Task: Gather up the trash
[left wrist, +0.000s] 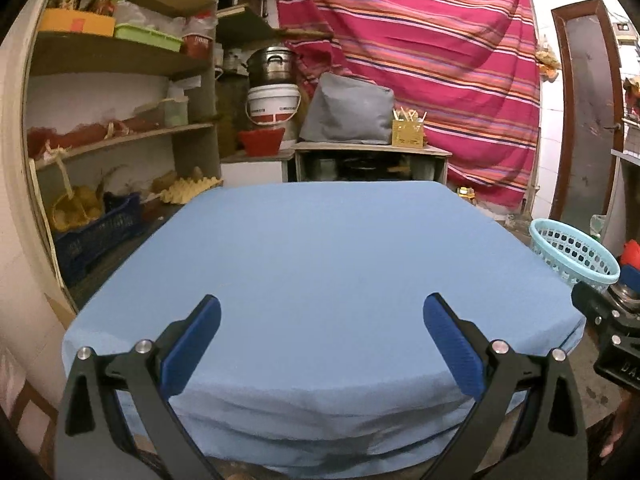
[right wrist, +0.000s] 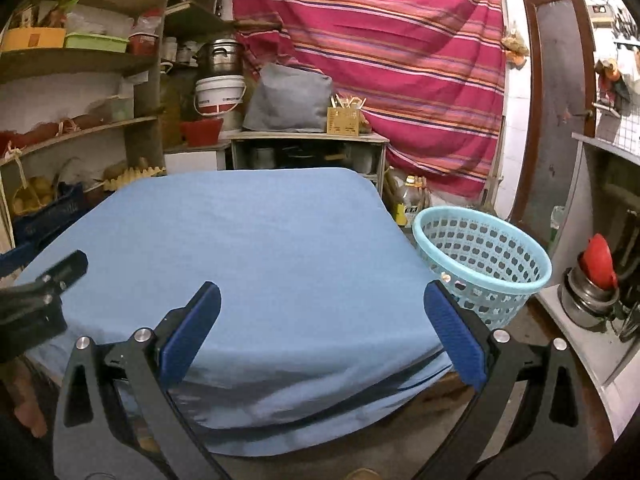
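Observation:
A table covered with a blue cloth [left wrist: 320, 248] fills the middle of both views [right wrist: 248, 240]; no trash shows on it. A light blue perforated basket [right wrist: 482, 256] stands on the floor by the table's right side and looks empty; it also shows in the left wrist view [left wrist: 572, 254]. My left gripper [left wrist: 322, 312] is open and empty over the table's near edge. My right gripper [right wrist: 322, 300] is open and empty over the near right part of the table. The left gripper's body [right wrist: 44, 292] shows at the left edge of the right wrist view.
Cluttered wooden shelves [left wrist: 120, 60] stand at the left. A low cabinet [left wrist: 372, 160] with a grey bag [left wrist: 348, 108] and a white bucket [left wrist: 274, 104] is behind the table. A striped cloth [left wrist: 420, 60] hangs on the back wall. A counter with metal pots [right wrist: 588, 296] is at the right.

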A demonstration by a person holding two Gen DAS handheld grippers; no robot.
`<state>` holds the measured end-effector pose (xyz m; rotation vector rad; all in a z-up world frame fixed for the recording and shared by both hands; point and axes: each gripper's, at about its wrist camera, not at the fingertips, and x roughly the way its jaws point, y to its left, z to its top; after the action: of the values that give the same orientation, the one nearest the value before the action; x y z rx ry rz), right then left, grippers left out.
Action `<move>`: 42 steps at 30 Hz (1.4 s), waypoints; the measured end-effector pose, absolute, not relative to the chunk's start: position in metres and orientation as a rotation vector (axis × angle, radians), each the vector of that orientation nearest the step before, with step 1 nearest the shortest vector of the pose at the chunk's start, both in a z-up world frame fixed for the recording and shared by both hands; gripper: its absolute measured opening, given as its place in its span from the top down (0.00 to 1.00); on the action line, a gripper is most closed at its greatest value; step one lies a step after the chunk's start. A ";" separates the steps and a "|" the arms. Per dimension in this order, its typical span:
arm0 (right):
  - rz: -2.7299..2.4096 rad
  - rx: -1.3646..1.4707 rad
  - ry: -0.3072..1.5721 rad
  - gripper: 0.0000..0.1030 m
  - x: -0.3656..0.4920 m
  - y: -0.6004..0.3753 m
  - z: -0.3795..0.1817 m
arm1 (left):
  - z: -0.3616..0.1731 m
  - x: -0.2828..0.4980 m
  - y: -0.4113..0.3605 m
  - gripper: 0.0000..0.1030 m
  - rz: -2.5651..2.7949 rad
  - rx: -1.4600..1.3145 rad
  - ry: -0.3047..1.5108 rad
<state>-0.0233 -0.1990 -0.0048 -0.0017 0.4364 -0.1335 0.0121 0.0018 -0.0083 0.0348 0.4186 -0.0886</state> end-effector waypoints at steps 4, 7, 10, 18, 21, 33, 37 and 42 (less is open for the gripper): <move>-0.135 -0.003 0.423 0.04 -0.025 -0.199 0.001 | -0.006 0.008 -0.003 0.04 -0.091 0.045 0.395; -0.144 0.005 0.421 0.04 -0.027 -0.203 0.002 | -0.005 0.009 -0.005 0.04 -0.090 0.052 0.389; -0.158 0.017 0.424 0.04 -0.029 -0.208 0.002 | -0.003 0.011 -0.007 0.04 -0.099 0.047 0.395; -0.169 0.041 0.426 0.04 -0.030 -0.217 0.004 | 0.005 0.015 -0.012 0.04 -0.099 0.052 0.376; -0.169 0.043 0.422 0.04 -0.030 -0.217 0.005 | 0.007 0.016 -0.014 0.04 -0.107 0.047 0.380; -0.163 0.047 0.415 0.04 -0.031 -0.216 0.006 | 0.005 0.012 -0.021 0.04 -0.105 0.076 0.358; -0.163 0.045 0.414 0.04 -0.030 -0.214 0.006 | 0.004 0.013 -0.021 0.04 -0.107 0.076 0.364; -0.164 0.047 0.415 0.04 -0.030 -0.213 0.006 | 0.004 0.014 -0.020 0.04 -0.102 0.074 0.362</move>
<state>-0.0297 -0.2126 0.0058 0.0465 0.4153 -0.1641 0.0140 -0.0197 0.0040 0.0742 0.3623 -0.1024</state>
